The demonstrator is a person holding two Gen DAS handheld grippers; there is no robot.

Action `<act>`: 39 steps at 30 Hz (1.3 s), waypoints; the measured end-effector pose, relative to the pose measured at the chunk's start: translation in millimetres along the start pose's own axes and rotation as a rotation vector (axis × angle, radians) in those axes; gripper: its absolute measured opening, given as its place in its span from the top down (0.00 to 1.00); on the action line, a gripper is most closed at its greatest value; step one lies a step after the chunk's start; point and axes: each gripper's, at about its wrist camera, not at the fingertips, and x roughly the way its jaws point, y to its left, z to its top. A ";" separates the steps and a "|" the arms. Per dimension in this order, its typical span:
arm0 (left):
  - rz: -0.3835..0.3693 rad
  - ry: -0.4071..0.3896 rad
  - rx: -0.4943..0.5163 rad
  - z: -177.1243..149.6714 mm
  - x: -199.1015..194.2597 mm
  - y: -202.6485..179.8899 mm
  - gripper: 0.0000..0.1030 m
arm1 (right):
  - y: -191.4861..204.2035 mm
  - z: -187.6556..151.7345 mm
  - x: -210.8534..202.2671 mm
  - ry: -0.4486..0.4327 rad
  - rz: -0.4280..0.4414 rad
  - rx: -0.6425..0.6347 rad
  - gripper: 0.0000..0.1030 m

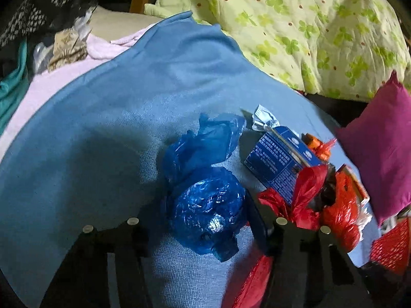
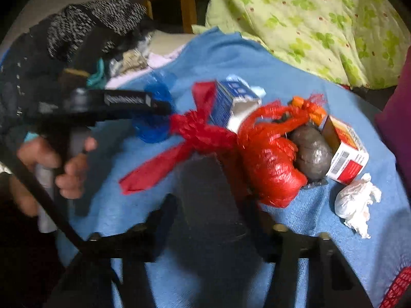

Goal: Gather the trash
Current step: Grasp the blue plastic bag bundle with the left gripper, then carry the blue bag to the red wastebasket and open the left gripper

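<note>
Between the left claw's (image 1: 205,224) spread fingers: a crumpled blue plastic bag (image 1: 205,210) on the blue cloth (image 1: 102,128).
Ahead of the right claw (image 2: 208,220), whose grip I cannot tell, lies the red net bag (image 2: 269,164); right of it, a white tissue wad (image 2: 355,200).

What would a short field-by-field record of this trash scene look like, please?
Surface: blue cloth
Left gripper: jaws open either side of blue plastic bag
Right gripper: jaws open, just short of red net bag
Other trash: blue carton, red-and-white box, tissue wad
</note>
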 end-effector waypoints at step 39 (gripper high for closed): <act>-0.402 -0.154 0.574 -125.5 -200.4 -273.5 0.47 | -130.0 -154.8 -347.0 -0.574 -0.255 0.570 0.50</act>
